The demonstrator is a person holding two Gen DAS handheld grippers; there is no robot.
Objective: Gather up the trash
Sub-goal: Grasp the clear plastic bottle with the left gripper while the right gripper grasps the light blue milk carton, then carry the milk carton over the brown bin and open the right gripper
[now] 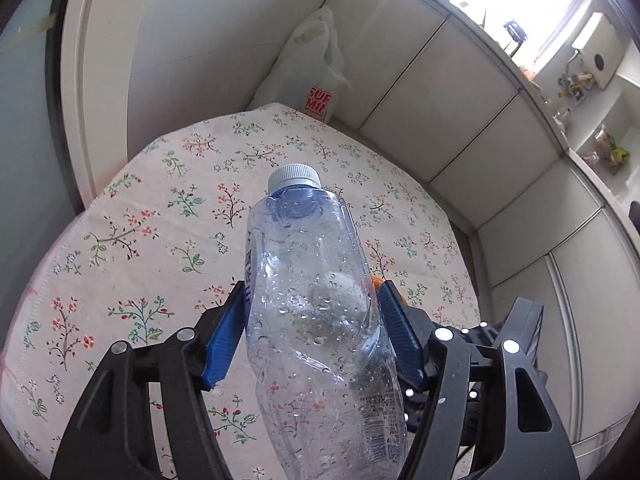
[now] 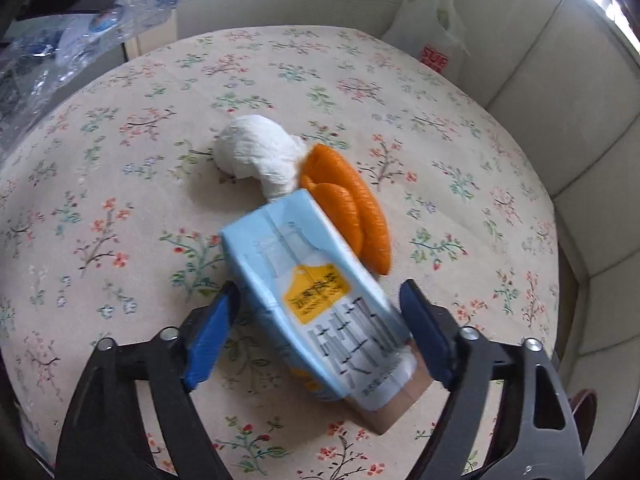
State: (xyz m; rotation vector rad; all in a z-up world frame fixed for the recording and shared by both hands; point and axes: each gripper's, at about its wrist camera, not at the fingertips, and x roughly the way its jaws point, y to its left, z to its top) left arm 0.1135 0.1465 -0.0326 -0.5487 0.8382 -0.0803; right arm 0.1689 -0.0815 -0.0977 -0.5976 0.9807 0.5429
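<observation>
Left wrist view: left gripper clamped on a clear plastic bottle, blue ribbed pads pressing its sides at mid-body. Bottle stands roughly upright between the fingers, lifted off the tablecloth, pale grey screw cap on top, blue-tinted shoulder beneath it. Walls are crumpled and twisted low down, beaded with droplets inside; vertical printed lettering on the left side, fine print and a barcode near the bottom. Below lies a cream tablecloth with small red, green and blue flower sprigs. At the far edge of the table a white plastic bag with red lettering stands against pale wall panels. A sliver of orange shows behind the right pad; cannot identify it from here.

Right wrist view: right gripper straddles a light blue drink carton, pointing steeply down at it. Carton lies tilted on the tablecloth, yellow label with dark characters on its upper face, grey line drawing below, brown cardboard underside at the near end; slightly motion-blurred. Left blue pad sits right at the carton's edge, right pad stands clear of it with a visible gap, so the jaws are apart and not gripping. Just beyond the carton, touching it, two curled pieces of orange peel; beside these a crumpled white tissue. The bottle appears top left, held in the left gripper above the table edge. White bag at the far right corner
</observation>
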